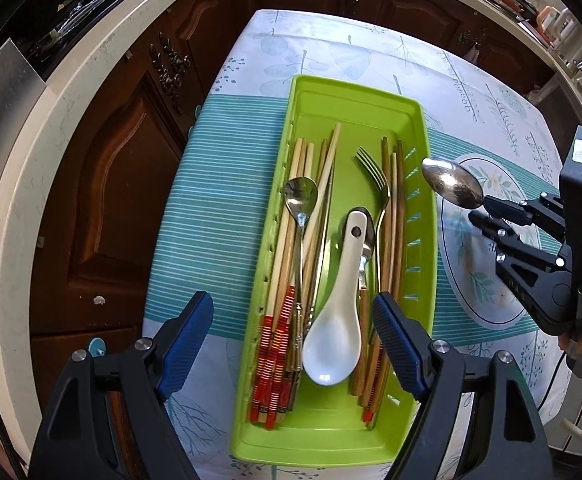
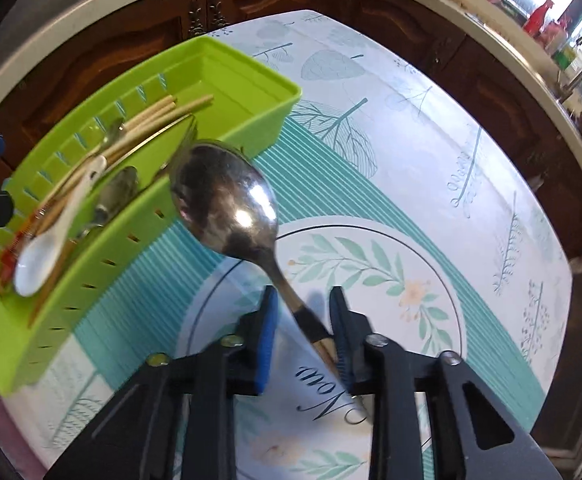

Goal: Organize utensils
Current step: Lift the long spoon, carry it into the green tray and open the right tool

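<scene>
A green tray (image 1: 427,216) holds several wooden chopsticks (image 1: 287,248), a metal spoon (image 1: 300,196), a gold fork (image 1: 375,176) and a white ceramic spoon (image 1: 337,320). My left gripper (image 1: 293,344) is open, low over the tray's near end, its fingers either side of the ceramic spoon. My right gripper (image 2: 303,332) holds a large metal spoon (image 2: 227,200) by its handle, bowl raised beside the tray's right wall (image 2: 103,256). That spoon shows in the left wrist view (image 1: 451,182), with the right gripper (image 1: 483,210) behind it.
The table wears a white and teal leaf-print cloth (image 1: 219,216) with a round floral print (image 2: 371,272) under the right gripper. Dark wooden cabinets (image 1: 123,184) and a pale countertop (image 1: 23,184) lie beyond the table's left and far edges.
</scene>
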`<state>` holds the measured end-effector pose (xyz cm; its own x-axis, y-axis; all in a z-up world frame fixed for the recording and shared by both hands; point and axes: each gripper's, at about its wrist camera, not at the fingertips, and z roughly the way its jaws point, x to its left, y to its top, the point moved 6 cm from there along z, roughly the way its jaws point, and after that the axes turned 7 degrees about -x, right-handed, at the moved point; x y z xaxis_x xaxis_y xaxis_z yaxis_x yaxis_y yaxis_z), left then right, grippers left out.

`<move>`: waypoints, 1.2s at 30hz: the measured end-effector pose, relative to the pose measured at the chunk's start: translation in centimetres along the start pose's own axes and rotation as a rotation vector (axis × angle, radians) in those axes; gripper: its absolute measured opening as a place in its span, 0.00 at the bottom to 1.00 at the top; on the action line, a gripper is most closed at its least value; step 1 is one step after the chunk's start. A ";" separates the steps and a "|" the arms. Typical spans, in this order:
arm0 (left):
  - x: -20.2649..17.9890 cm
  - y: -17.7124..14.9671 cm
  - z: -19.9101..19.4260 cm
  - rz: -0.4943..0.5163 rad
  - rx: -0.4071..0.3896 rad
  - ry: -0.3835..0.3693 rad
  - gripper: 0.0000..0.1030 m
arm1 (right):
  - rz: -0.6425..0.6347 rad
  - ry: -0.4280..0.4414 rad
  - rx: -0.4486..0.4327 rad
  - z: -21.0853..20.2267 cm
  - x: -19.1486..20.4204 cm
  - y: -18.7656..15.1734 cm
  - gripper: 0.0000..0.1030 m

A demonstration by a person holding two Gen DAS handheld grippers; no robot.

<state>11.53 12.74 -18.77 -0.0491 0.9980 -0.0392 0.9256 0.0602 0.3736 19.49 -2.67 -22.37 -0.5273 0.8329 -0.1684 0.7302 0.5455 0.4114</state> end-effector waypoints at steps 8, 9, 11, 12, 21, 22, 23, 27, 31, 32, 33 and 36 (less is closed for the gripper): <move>-0.5 -0.2 0.0 -0.007 0.001 -0.001 0.78 | 0.115 0.085 -0.002 -0.3 -1.7 -0.4 0.03; -0.5 -0.2 0.0 -0.005 0.001 -0.001 0.78 | 0.160 0.114 0.008 -0.5 -2.2 -0.6 0.02; -0.7 -0.1 0.0 -0.003 0.001 -0.002 0.78 | 0.210 0.152 0.027 -0.9 -2.4 -0.8 0.02; -0.7 -0.1 0.0 -0.001 0.001 -0.003 0.78 | 0.255 0.185 0.041 -1.1 -2.6 -1.1 0.02; -0.5 0.3 -0.8 0.019 -0.011 0.002 0.78 | 0.620 0.424 0.070 -6.0 -2.3 -1.4 0.02; -0.4 0.4 -0.9 0.019 -0.012 0.003 0.78 | 0.627 0.432 0.069 -6.6 -1.9 -1.0 0.02; -0.2 0.4 -1.0 0.019 -0.013 0.004 0.78 | 0.634 0.440 0.069 -7.2 -1.5 -0.6 0.02; 0.3 0.7 -1.5 0.025 -0.022 0.013 0.78 | 0.661 0.466 0.060 -9.2 0.8 1.4 0.02; 0.9 1.0 -1.9 0.034 -0.027 0.023 0.78 | 0.695 0.466 0.070 -9.5 2.9 3.8 0.02; 1.1 1.0 -2.0 0.034 -0.030 0.023 0.78 | 0.711 0.463 0.079 -9.2 3.3 4.2 0.02; 1.2 1.1 -2.1 0.034 -0.031 0.021 0.78 | 0.728 0.464 0.094 -8.7 4.0 4.5 0.02; 1.7 1.3 -2.3 0.033 -0.037 0.018 0.78 | 0.771 0.461 0.118 -7.5 5.2 4.8 0.02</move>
<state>11.80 14.54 -16.25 -0.0261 0.9996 -0.0096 0.9122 0.0278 0.4089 17.01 3.58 -14.50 0.0231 0.8647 0.5018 0.9792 -0.1209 0.1631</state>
